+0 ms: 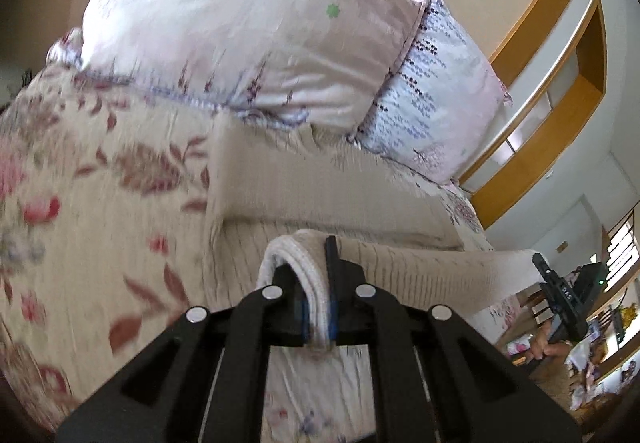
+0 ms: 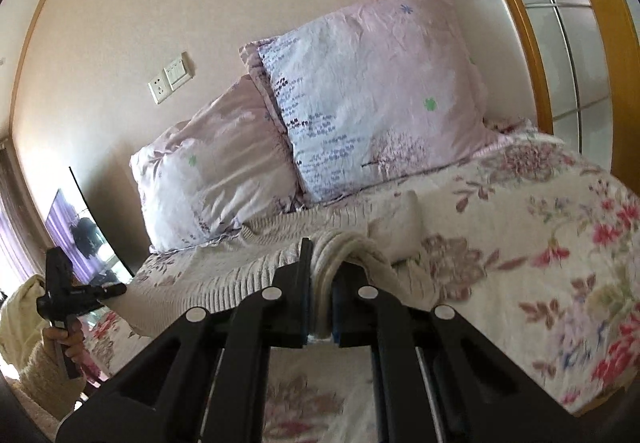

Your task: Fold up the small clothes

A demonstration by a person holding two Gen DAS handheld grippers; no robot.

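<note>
A beige ribbed knit garment (image 1: 320, 199) lies spread over the flowered bedspread (image 1: 80, 179), its far part flat near the pillows. My left gripper (image 1: 316, 307) is shut on a bunched white-edged hem of the garment and lifts it above the bed. My right gripper (image 2: 320, 303) is shut on another bunched edge of the same garment (image 2: 248, 263), also lifted. The garment stretches between the two grippers. The right gripper also shows at the right in the left wrist view (image 1: 560, 303), and the left gripper at the left in the right wrist view (image 2: 64, 291).
Two pink flowered pillows (image 1: 240, 31) (image 2: 360, 91) lean against the wall at the bed's head. A wooden-framed wardrobe (image 2: 560, 23) stands to the right of the bed. A wall socket and switch (image 2: 170, 81) are above the pillows. A screen (image 2: 80, 235) stands at the left.
</note>
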